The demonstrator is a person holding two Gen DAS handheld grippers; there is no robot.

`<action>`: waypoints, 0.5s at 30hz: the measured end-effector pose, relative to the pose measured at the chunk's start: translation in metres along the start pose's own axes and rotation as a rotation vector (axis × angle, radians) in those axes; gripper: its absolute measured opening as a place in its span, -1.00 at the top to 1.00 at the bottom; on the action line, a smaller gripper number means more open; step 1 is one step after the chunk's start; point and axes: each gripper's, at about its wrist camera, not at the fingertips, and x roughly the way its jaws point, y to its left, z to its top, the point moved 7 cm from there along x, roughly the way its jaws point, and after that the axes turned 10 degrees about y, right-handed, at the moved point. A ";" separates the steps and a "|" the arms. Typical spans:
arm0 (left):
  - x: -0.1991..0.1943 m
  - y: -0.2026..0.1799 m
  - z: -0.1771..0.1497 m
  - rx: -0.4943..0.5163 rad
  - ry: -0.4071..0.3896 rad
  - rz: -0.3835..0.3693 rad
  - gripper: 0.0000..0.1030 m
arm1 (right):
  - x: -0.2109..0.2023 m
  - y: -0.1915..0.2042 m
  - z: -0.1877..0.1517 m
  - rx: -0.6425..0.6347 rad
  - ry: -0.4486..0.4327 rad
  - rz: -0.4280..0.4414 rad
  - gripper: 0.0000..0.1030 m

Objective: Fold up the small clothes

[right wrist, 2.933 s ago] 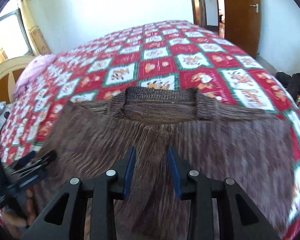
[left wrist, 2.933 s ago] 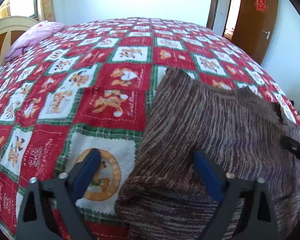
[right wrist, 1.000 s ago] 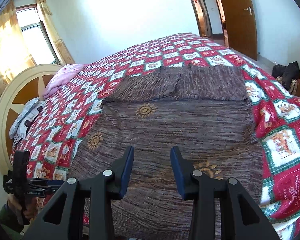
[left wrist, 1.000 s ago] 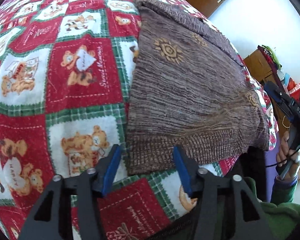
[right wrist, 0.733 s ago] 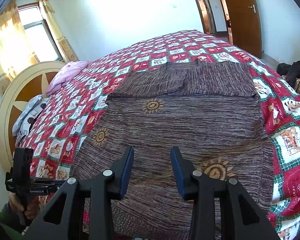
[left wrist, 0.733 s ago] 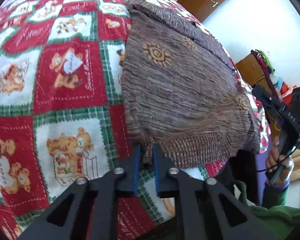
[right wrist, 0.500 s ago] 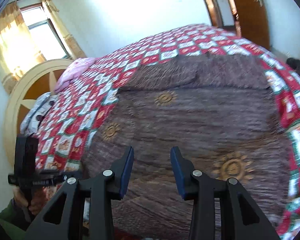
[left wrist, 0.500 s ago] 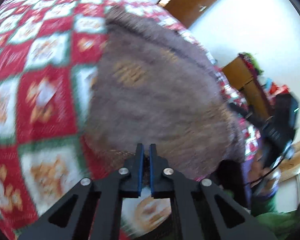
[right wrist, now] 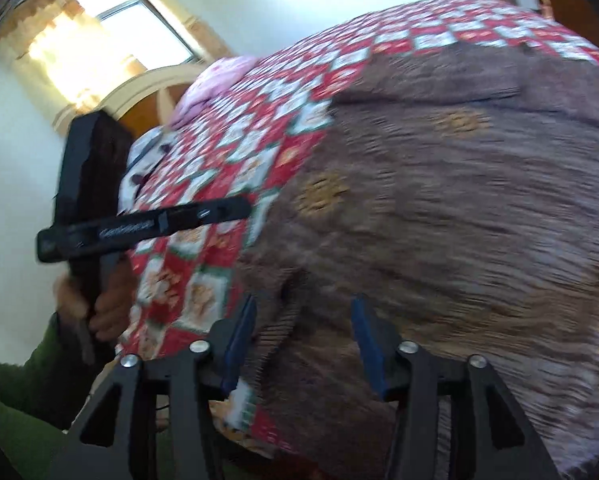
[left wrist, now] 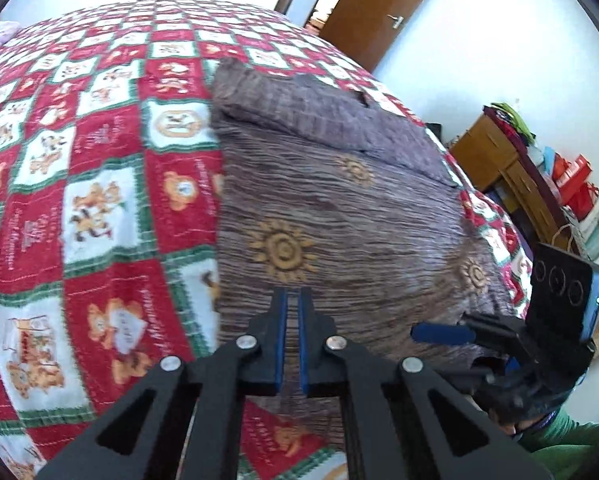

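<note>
A brown knit sweater (left wrist: 331, 208) with gold sun motifs lies flat on the bed, its sleeves folded across the far end. My left gripper (left wrist: 292, 312) is shut on the sweater's near hem at its left corner and holds it lifted. My right gripper (right wrist: 303, 328) is open, its jaws wide apart over the sweater (right wrist: 459, 208) hem. It also shows in the left wrist view (left wrist: 439, 334) at the right, low over the hem.
The bed carries a red, green and white bear-print quilt (left wrist: 99, 184). A pink pillow (right wrist: 215, 80) and a cream headboard (right wrist: 147, 84) stand at the far end. A brown door (left wrist: 371, 12) and a wooden cabinet (left wrist: 511, 172) with boxes stand to the right.
My left gripper closed on the sweater's near hem and lifted it. My right gripper opened wider and swung left towards the hem.
</note>
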 end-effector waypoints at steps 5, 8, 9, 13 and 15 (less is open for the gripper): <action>-0.007 0.009 0.000 0.034 -0.009 0.043 0.85 | 0.035 0.008 0.007 -0.011 0.094 0.021 -0.02; -0.016 0.014 -0.008 0.096 0.000 0.091 0.63 | 0.049 0.020 0.006 -0.040 0.134 0.055 -0.02; -0.019 0.015 -0.012 0.124 0.007 0.107 0.46 | 0.052 0.027 0.005 -0.068 0.141 0.052 -0.02; -0.029 0.024 -0.019 0.195 0.007 0.185 -0.17 | 0.065 0.033 0.007 -0.131 0.162 -0.057 -0.02; -0.032 0.028 -0.020 0.200 0.000 0.196 -0.35 | 0.072 0.037 0.004 -0.136 0.188 -0.027 -0.02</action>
